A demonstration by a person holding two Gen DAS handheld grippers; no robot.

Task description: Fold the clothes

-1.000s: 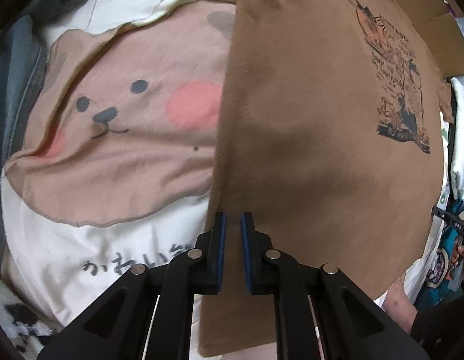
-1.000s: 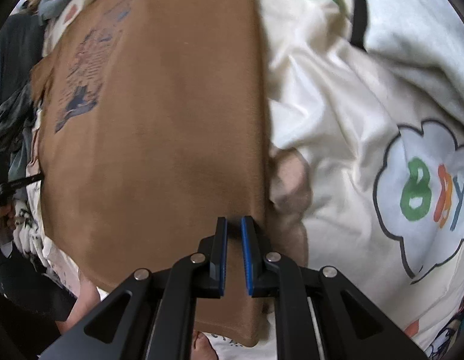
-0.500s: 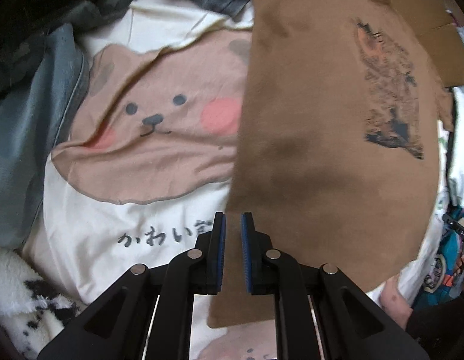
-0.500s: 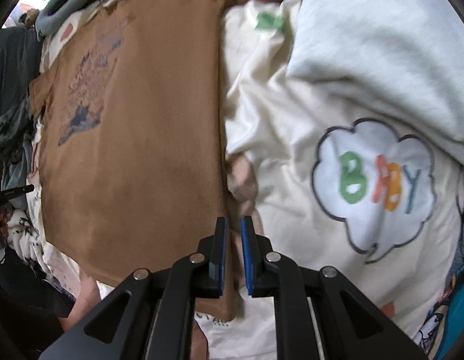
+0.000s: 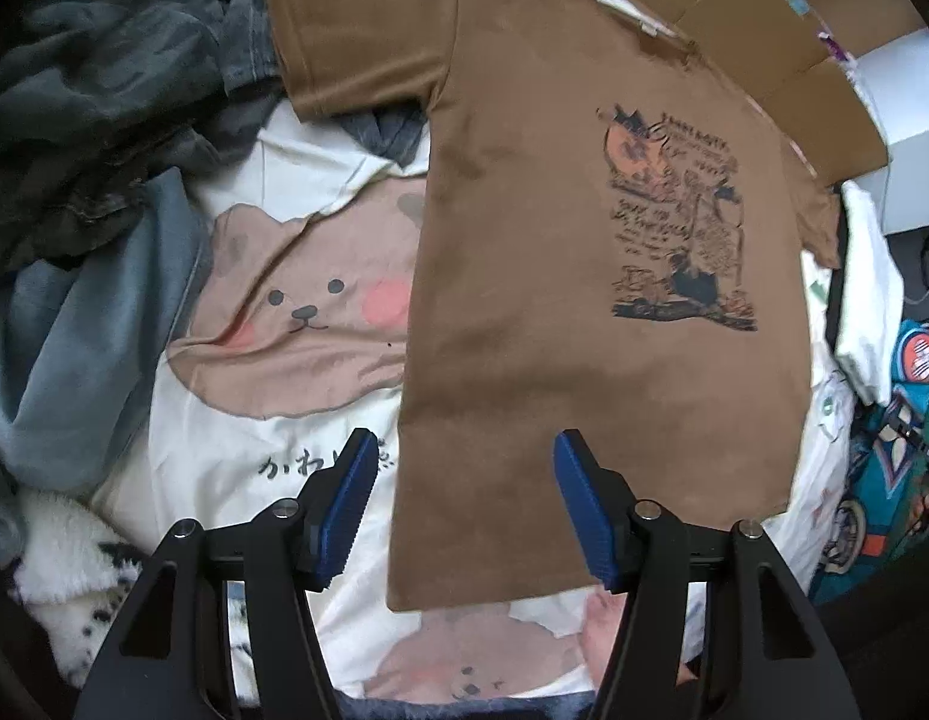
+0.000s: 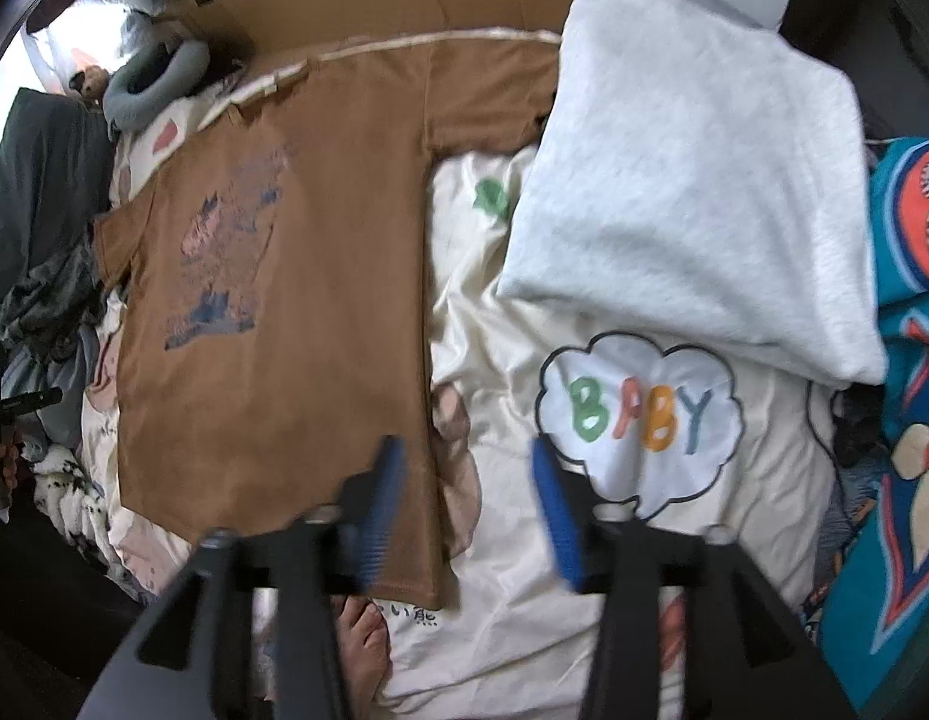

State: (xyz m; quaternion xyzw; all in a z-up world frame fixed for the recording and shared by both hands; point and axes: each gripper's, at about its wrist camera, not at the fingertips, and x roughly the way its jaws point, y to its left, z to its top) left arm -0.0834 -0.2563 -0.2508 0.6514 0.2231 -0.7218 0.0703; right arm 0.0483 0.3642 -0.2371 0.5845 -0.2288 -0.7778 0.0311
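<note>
Both grippers are held wide apart with nothing between the fingers. The left gripper [image 5: 464,504] is seen just above the near left corner of the brown T-shirt [image 5: 584,240]; the right gripper [image 6: 464,510] is seen over the near right corner. The shirt is spread flat on the cream bedding [image 6: 524,630], running long from hem to collar, away from both.

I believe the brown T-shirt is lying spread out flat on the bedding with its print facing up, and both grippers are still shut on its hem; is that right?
Not quite. The brown T-shirt does lie spread flat on the bedding, print up, but neither gripper holds it. The left wrist view shows the left gripper open above the hem, and the right wrist view shows the right gripper open too, its fingers apart.
</note>
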